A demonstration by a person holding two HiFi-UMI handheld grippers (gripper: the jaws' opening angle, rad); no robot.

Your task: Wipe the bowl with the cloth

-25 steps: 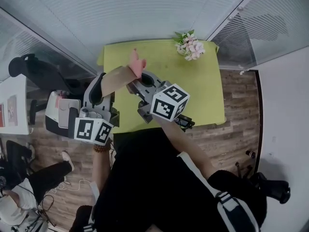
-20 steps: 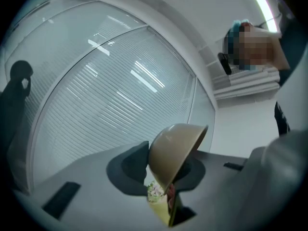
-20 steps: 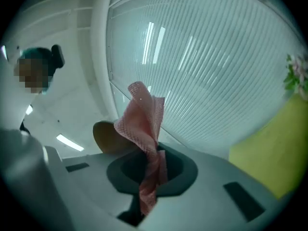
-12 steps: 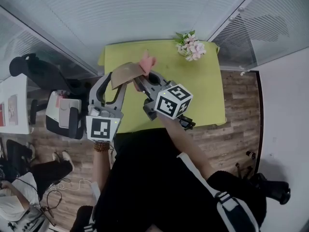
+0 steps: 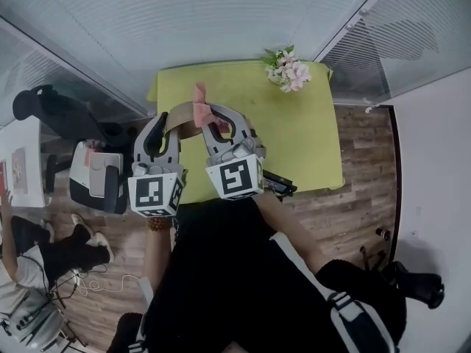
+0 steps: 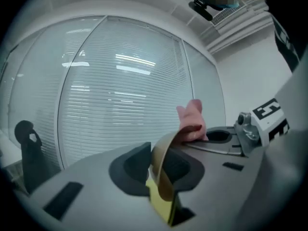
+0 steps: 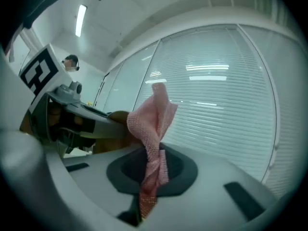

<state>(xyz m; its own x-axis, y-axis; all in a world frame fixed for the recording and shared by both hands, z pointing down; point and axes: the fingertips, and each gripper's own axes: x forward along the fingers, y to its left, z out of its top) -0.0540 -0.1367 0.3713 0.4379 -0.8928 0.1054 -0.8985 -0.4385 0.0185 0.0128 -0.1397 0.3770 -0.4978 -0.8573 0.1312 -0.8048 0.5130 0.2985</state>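
In the head view my left gripper [image 5: 171, 123] holds a brown bowl [image 5: 182, 118] by its rim, tilted, above the green table [image 5: 294, 138]. Its jaws are closing, and in the left gripper view the bowl's rim [image 6: 161, 177] sits clamped between the dark pads. My right gripper [image 5: 210, 120] is shut on a pink cloth [image 5: 199, 100]. In the right gripper view the cloth [image 7: 151, 124] stands up from the jaws, right beside the bowl [image 7: 115, 115]. Seen from the left gripper, the cloth [image 6: 192, 119] rests at the bowl's far edge.
Pink and white flowers [image 5: 288, 70] stand at the table's far right corner. A black object [image 5: 278, 184] lies at the near edge. A black chair [image 5: 51, 105] and a white box [image 5: 92, 175] stand to the left, and a person [image 5: 29, 285] is at lower left.
The right gripper swung left and nearer me, carrying the cloth to the right and back across the bowl. The left gripper turned, and the bowl shifted slightly right.
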